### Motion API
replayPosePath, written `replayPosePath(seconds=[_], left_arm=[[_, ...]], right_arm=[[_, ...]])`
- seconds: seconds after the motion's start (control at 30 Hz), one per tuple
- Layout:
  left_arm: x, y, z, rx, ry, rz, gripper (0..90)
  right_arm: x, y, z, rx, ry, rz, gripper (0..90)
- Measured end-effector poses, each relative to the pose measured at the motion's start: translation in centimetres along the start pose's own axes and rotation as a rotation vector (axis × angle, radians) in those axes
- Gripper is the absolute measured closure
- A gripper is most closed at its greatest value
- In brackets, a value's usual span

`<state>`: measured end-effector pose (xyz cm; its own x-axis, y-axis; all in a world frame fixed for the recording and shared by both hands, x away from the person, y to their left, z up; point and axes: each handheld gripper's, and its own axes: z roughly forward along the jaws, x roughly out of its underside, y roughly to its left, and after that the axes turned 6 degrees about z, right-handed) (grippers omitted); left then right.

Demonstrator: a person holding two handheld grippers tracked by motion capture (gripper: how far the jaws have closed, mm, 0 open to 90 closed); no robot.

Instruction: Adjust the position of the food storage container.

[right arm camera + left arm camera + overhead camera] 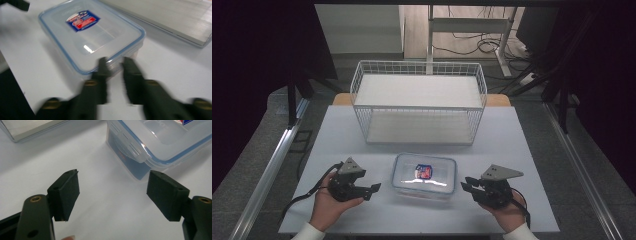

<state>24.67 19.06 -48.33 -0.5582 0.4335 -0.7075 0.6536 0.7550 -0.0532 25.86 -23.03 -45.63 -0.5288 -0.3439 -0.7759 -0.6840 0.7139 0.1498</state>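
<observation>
Frankly, the right gripper view is smeared, so the narrow gap between the right gripper's (468, 184) jaws is hard to judge. Between both grippers, on the white table (522, 150), lies the clear rectangular plastic box with blue-sealed lid (424, 173), near the white wire basket (419, 102). Left gripper (373, 190) gapes wide, just beside it.

Clear lidded food container (424, 175) lies flat before wire basket (419, 101).
</observation>
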Motion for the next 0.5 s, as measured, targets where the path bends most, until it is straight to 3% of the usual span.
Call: replayPosePath(seconds=[0.07, 0.1, 0.13, 0.33, 0.5], left_arm=[[0.0, 0.0, 0.0, -0.002, -0.005, -0.005, 24.4], [0.0, 0.0, 0.0, -0.009, -0.010, -0.010, 24.4], [0.0, 0.0, -0.1, -0.012, -0.014, -0.015, 22.4], [-0.2, 0.2, -0.8, -0.001, -0.064, -0.051, 21.4], [-0.4, 0.4, -1.0, 0.050, -0.090, -0.087, 19.5]], right_arm=[[0.0, -0.7, 0.2, -0.030, -0.019, 0.089, 30.8], [0.0, -0.7, 0.2, -0.030, -0.019, 0.089, 30.8], [0.1, -0.9, 0.3, -0.041, -0.026, 0.119, 25.6], [0.3, -1.6, 0.2, -0.080, -0.064, 0.156, 24.4], [0.2, -1.8, 0.3, -0.081, -0.061, 0.171, 21.4]])
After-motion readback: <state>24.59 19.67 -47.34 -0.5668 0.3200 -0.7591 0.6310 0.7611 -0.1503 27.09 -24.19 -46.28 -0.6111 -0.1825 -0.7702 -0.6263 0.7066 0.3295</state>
